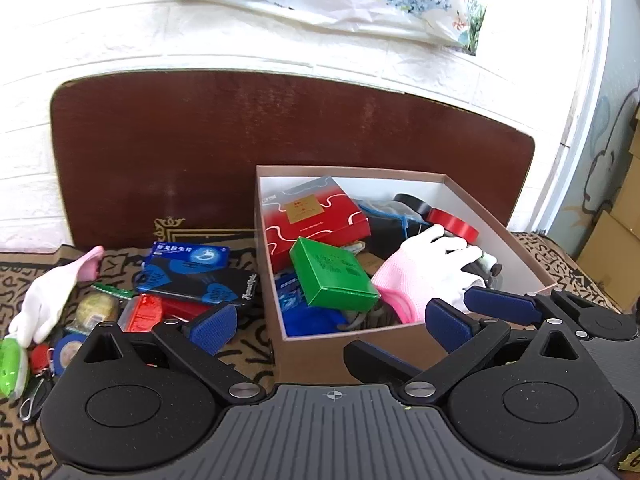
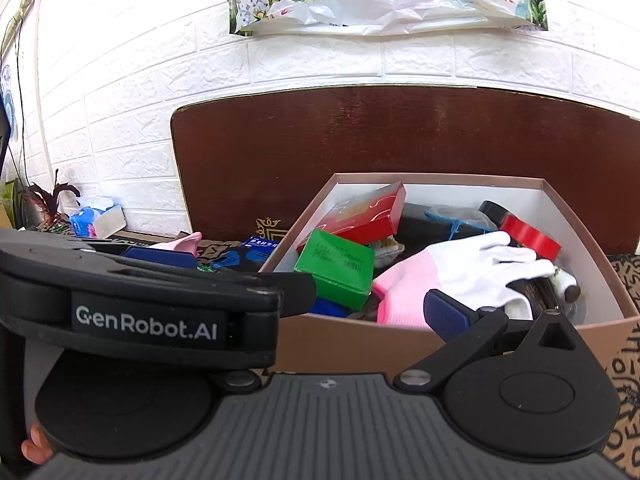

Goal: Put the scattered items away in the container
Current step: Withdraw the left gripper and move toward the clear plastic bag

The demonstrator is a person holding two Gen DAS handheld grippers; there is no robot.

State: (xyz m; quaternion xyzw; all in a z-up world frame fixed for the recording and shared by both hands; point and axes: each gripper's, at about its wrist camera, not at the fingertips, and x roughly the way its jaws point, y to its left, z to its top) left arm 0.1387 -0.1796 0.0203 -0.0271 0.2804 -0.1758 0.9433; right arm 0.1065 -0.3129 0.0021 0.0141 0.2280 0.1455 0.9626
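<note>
The brown cardboard box [image 1: 360, 344] with a white inside stands on the patterned cloth. In it lie a red carton [image 1: 316, 216], a green box [image 1: 332, 276], a pink and white glove [image 1: 424, 272] and a red tape roll [image 1: 452, 224]. My left gripper [image 1: 332, 326] is open wide over the box's front left corner, with nothing between its pads. Left of the box lie a second glove [image 1: 48, 296], a blue medicine box [image 1: 192, 256] and a black pouch [image 1: 208, 284]. My right gripper [image 2: 328, 312] stands open at the box's [image 2: 360, 344] front wall. The left tool's housing [image 2: 152, 320] hides its left finger.
Small clutter lies at the near left: a yellowish ball [image 1: 96, 308], a red packet [image 1: 144, 312], a blue round case [image 1: 68, 350], a green and white object [image 1: 12, 364] and keys [image 1: 36, 392]. A dark wooden board [image 1: 280, 120] stands behind the box. A tissue pack [image 2: 96, 216] sits far left.
</note>
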